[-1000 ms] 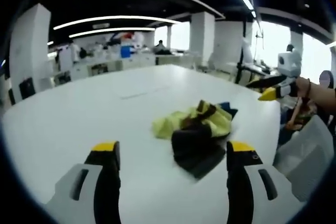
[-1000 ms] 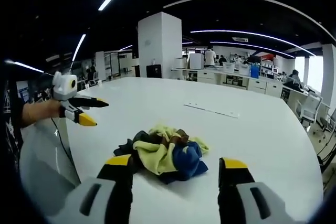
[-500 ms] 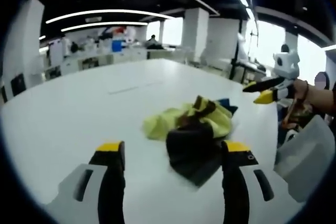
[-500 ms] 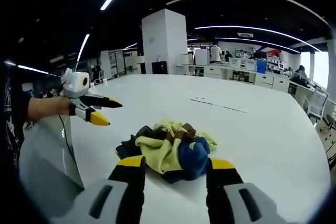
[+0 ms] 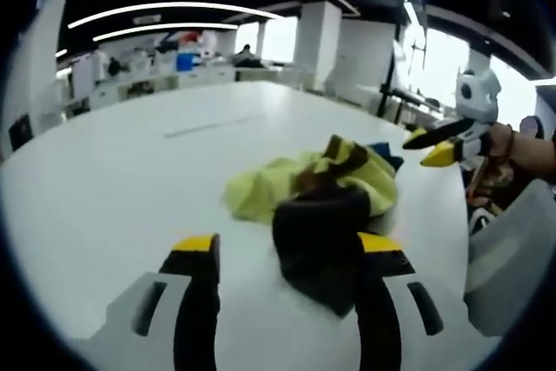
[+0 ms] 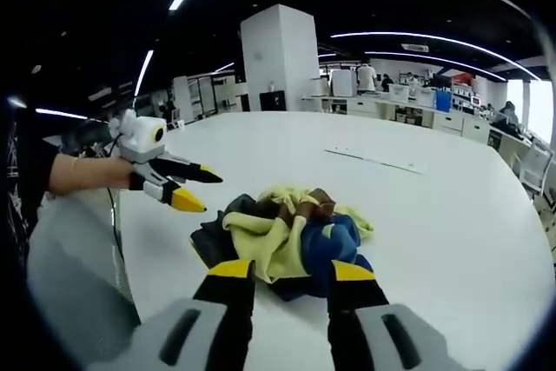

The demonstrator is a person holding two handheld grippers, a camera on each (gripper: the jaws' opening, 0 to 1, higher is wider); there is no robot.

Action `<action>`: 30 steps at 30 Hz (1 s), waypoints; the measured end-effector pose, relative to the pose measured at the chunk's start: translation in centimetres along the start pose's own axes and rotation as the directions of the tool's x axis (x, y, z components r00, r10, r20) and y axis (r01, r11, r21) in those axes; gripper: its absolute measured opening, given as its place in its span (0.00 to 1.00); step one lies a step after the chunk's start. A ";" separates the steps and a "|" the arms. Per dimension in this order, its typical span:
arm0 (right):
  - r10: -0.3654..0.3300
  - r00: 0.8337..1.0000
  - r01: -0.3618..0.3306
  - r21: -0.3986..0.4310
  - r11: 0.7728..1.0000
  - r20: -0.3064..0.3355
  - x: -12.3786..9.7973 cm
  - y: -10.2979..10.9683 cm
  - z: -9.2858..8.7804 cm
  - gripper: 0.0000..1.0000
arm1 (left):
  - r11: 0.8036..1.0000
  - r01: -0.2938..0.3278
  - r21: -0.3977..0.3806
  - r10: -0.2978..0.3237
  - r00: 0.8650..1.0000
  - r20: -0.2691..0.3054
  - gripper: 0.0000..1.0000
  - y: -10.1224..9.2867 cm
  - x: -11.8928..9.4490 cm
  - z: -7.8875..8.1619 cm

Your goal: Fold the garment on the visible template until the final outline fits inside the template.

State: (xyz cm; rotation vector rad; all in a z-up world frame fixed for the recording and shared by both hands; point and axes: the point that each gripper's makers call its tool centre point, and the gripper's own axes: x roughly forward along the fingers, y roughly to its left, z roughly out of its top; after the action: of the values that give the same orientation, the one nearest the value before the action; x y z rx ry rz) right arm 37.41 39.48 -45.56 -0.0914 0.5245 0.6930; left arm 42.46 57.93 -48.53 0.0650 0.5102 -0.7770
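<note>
Right gripper (image 6: 291, 271) has narrowed and closed in on the garment (image 6: 282, 236).

Your work surface is a broad white table (image 5: 104, 171) with a rounded edge. A crumpled garment (image 6: 287, 236) of yellow, blue, brown and black lies bunched directly on it near you.

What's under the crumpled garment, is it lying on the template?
Around the garment I see only the bare white table. No template outline shows beside it; whatever lies directly beneath the bunched cloth is covered.
</note>
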 end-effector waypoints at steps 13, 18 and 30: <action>-0.008 0.999 0.006 -0.049 0.999 -0.047 1.3 -1.0 -1.0 0.18 | 0.997 0.073 0.010 -0.072 0.997 -0.038 0.46 0.1 2.6 -1.3; -0.018 0.997 0.013 -0.064 0.998 -0.071 1.6 -1.8 -1.5 0.13 | 0.992 0.126 -0.014 -0.126 0.991 -0.044 0.40 0.1 3.1 -1.6; -0.022 0.994 0.014 -0.071 0.997 -0.106 1.9 -2.0 -2.6 0.07 | 0.955 0.296 0.000 -0.296 0.955 -0.005 0.38 -1.2 4.1 -0.5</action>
State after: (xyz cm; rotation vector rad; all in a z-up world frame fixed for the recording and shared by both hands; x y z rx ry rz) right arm 38.74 38.42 -48.90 -0.1997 0.6009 0.6914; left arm 43.86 54.52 -50.68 -0.0098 0.5316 -1.0705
